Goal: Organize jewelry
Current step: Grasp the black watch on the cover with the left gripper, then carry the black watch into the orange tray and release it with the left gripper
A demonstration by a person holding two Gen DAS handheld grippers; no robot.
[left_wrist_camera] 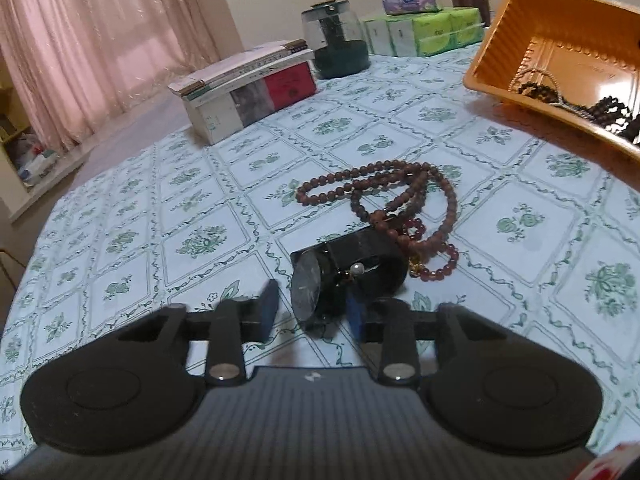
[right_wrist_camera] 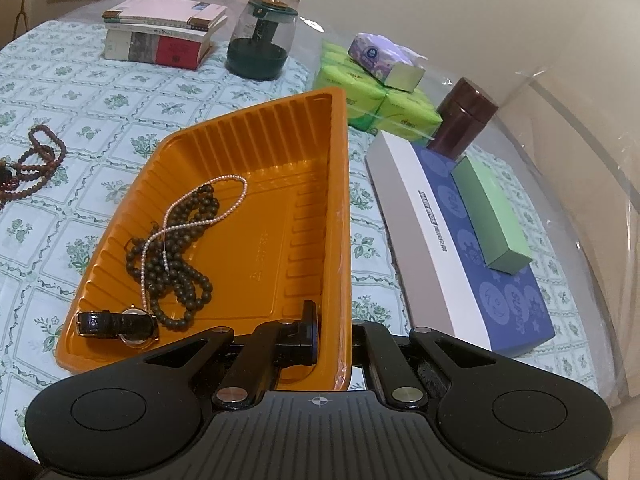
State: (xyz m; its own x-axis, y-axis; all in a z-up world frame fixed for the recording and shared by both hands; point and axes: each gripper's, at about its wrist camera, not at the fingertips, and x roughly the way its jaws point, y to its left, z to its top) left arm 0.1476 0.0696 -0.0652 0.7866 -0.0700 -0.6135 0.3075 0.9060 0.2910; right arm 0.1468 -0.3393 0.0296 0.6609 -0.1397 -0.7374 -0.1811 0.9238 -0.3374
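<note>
Underneath, floral tablecloth [left_wrist_camera: 168,184]; pink curtains [left_wrist_camera: 80,40]

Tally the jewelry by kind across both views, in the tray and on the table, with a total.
Watches: 2, one in the orange tray at, one black watch on the table
Bead strings: 3, dark beads in the tray, brown beads and red beads on the table
Pearl strands: 1, in the tray
Total: 6

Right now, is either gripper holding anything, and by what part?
The right gripper clamps the orange tray by its side wall. The left gripper is open, holding nothing.
</note>
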